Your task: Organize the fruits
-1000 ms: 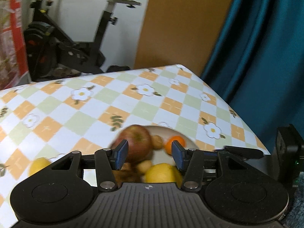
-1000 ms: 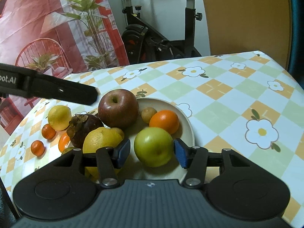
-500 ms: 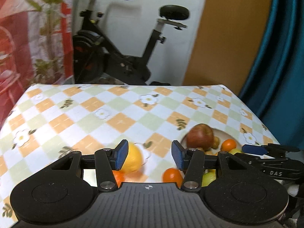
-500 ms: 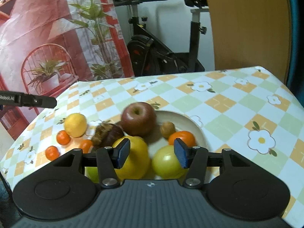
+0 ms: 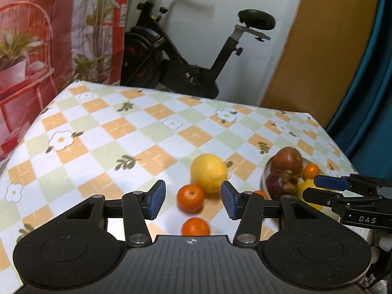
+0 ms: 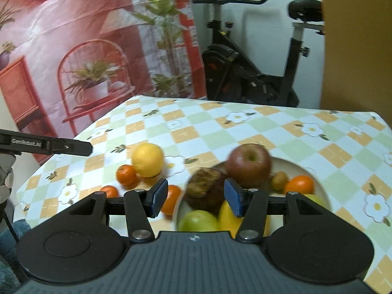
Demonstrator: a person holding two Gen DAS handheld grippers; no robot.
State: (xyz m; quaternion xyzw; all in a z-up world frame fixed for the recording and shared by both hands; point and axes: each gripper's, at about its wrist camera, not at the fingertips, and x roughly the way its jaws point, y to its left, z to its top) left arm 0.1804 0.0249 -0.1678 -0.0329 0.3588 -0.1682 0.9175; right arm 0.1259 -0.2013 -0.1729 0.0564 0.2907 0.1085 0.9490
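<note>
A: Starting at the table's [image 6: 201, 132] left side, what lies there?

B: 3 small oranges [image 6: 126, 175] and a lemon [image 6: 147, 156], loose on the checked cloth, with the left gripper [image 5: 193, 199] above them, jaws open and empty.

A: And further right?

B: The plate [image 6: 301, 169] near the right edge holds a red apple [image 6: 248, 165], a mangosteen [image 6: 204, 189], green and yellow fruits. The right gripper [image 6: 196, 198] hovers there, jaws apart, gripping nothing.

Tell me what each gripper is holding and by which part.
Nothing is held. The left gripper and right gripper both have open, empty jaws; the fruit seen between them lies beyond, untouched.
</note>
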